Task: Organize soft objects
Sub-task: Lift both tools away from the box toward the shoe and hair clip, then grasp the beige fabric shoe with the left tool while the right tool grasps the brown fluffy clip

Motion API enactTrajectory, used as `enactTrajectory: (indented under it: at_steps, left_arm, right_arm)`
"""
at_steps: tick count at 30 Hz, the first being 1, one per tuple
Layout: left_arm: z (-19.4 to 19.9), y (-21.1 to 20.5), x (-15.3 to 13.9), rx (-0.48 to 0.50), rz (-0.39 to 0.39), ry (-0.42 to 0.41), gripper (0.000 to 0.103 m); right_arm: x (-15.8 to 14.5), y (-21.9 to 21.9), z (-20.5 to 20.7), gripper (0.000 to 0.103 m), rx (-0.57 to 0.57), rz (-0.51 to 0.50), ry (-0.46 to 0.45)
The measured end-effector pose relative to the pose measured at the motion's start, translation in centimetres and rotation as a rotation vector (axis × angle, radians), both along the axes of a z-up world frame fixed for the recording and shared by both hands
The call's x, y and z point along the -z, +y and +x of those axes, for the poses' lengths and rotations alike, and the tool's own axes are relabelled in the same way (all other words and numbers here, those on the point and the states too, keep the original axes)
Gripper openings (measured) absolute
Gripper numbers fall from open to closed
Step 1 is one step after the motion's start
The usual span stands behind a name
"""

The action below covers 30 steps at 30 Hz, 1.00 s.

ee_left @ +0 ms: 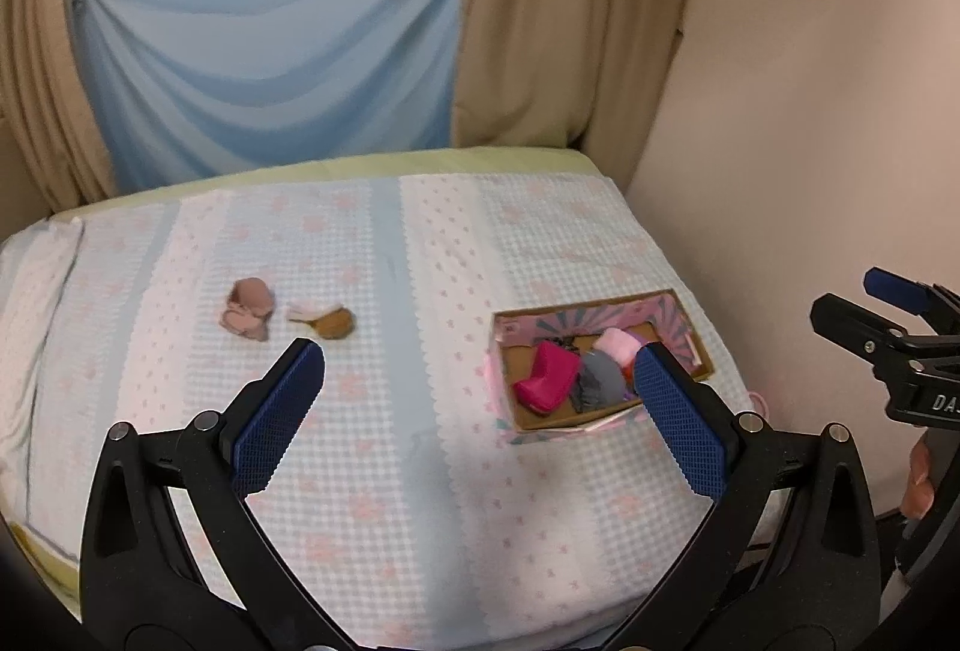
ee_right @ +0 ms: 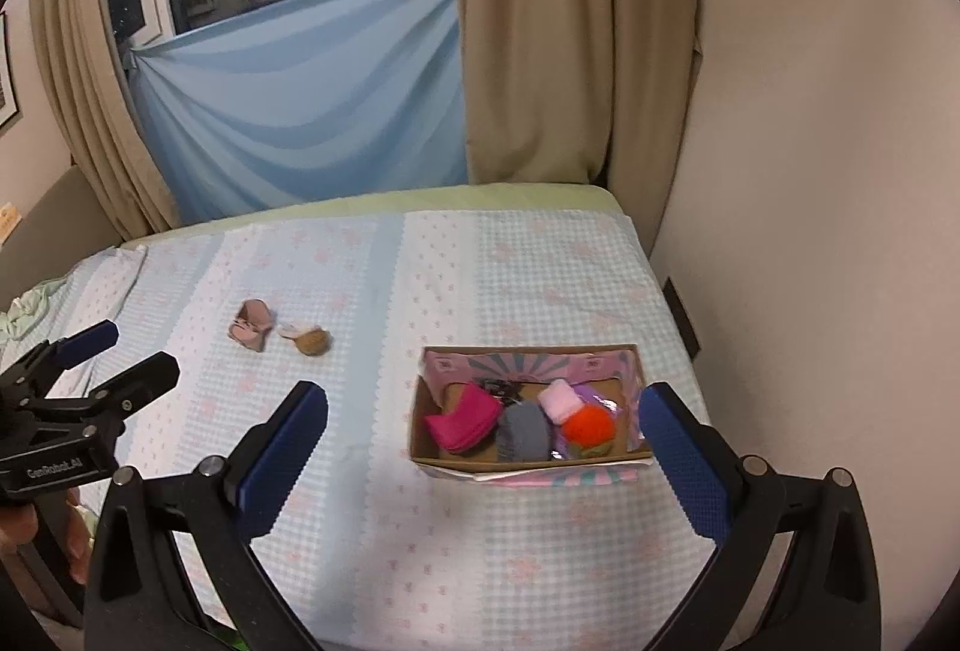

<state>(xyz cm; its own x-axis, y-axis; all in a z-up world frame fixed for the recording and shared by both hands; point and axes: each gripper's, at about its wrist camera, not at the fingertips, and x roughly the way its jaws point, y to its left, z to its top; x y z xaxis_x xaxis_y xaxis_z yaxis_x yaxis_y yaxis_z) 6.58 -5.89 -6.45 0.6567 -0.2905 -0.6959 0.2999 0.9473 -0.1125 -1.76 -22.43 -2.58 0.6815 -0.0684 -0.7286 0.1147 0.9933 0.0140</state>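
Both grippers hang above the near edge of the bed (ee_right: 480, 561), which is covered by a pale blue checked blanket with pink flowers. Left gripper (ee_left: 480, 411): jaws released, spread wide, nothing between them. Right gripper (ee_right: 483, 465): jaws likewise spread wide and empty.

A cardboard box (ee_right: 528, 462) with pink patterned walls sits on the blanket toward the right side of the bed. Inside it: a magenta piece (ee_right: 465, 423) at the left end, a grey piece (ee_right: 525, 432) just beside it, a light pink piece (ee_right: 561, 400) and an orange piece (ee_right: 588, 424) at the right end, all packed close together.

Two items lie loose on the blanket, well apart from the box to its left: a dusty-pink piece (ee_right: 249, 332) and, just beside it, a brown and white piece (ee_right: 309, 340).

Beige curtains (ee_right: 540, 51) and a light blue sheet (ee_right: 312, 111) hang behind the bed.
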Motion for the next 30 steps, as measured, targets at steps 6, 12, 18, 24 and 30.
enactTrajectory:
  at_steps: [6,12,18,24,30]
  left_arm:
    - [-0.6,4.8,-0.6,-0.042,0.017,-0.057,0.103]
    - [0.8,10.2,-0.3,-0.079,0.039,-0.073,0.103]
    - [4.2,16.5,1.7,-0.121,0.039,-0.020,0.103]
    - [9.5,22.8,6.2,-0.139,0.055,0.046,0.103]
    - [16.3,27.1,13.7,-0.143,0.053,0.091,0.103]
  right_arm:
    - [0.7,4.5,1.0,0.103,-0.035,0.027,-0.009]
    - [2.5,9.4,3.6,0.103,-0.066,0.057,0.011]
    - [5.6,14.5,8.2,0.103,-0.084,0.089,0.056]
    - [10.7,18.4,13.7,0.103,-0.100,0.097,0.132]
    - [18.4,21.1,20.2,0.103,-0.132,0.093,0.192]
